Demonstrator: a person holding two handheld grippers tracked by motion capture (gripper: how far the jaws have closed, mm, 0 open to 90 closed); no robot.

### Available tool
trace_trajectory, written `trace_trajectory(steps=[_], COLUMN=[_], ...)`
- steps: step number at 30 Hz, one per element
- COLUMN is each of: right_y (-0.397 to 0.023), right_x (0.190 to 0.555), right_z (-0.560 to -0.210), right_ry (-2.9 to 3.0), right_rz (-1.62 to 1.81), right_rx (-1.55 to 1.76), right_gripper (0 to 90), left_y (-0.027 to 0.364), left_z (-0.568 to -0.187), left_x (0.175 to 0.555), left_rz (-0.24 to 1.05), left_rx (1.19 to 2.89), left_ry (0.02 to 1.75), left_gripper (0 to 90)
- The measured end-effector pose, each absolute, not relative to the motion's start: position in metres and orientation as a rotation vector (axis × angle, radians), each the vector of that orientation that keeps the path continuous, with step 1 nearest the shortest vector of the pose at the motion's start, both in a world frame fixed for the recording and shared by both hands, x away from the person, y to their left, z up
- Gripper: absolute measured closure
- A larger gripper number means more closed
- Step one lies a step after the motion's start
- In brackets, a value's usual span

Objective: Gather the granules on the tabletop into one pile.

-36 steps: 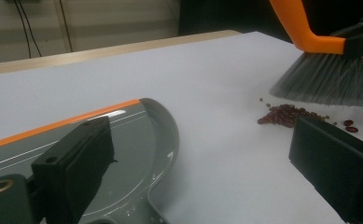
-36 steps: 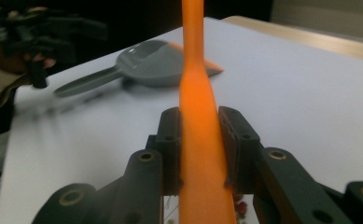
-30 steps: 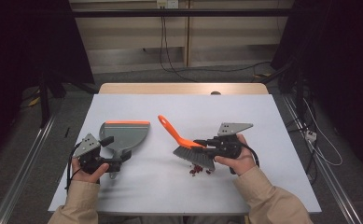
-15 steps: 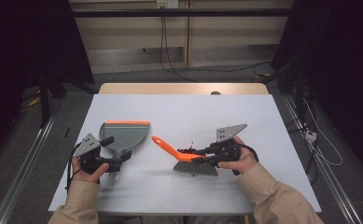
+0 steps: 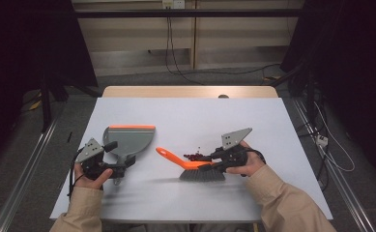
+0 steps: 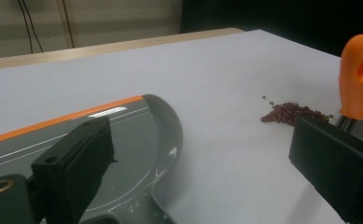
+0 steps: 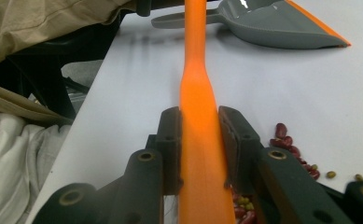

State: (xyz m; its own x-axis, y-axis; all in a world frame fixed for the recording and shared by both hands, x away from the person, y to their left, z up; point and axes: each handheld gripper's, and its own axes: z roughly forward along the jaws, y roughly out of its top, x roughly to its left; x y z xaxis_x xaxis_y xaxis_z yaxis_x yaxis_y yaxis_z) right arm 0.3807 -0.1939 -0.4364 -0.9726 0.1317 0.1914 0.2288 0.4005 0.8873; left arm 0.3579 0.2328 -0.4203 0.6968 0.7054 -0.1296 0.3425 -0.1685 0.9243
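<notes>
A grey dustpan [image 5: 130,137] with an orange lip lies flat on the white table [image 5: 200,116], also seen in the left gripper view [image 6: 132,135] and the right gripper view [image 7: 272,23]. My left gripper [image 5: 122,166] [image 6: 200,135] sits at the pan's handle, its jaws wide apart and not pressing on it. My right gripper [image 5: 206,158] [image 7: 200,140] is shut on the orange handle of a brush [image 5: 202,173] [image 7: 198,84]. The dark bristles rest on the table and the handle [image 6: 356,79] points left. A small pile of red beans [image 5: 193,155] [image 6: 291,112] [image 7: 286,140] lies just behind the brush.
The table's wooden far edge [image 5: 190,92] and near edge bound the work area. The person's beige sleeves [image 5: 282,203] come in from the bottom. Cables and metal rails lie on the floor on both sides.
The right gripper has tipped the brush down from a raised, tilted pose until its bristles sit on the table beside the beans. The left gripper and dustpan have not moved.
</notes>
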Motion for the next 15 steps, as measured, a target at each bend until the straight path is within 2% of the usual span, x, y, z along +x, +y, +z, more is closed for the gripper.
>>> trace_trajectory(steps=[15], right_y=[-0.193], right_x=[0.396], right_z=[-0.436], right_ry=[-2.632], right_rz=[-1.675], right_rx=[-0.296], right_gripper=[71.6], left_y=[0.233], left_z=[-0.42], left_x=[0.358], left_rz=[0.403], left_rx=[1.773], left_ry=[0.835], left_gripper=[6.3])
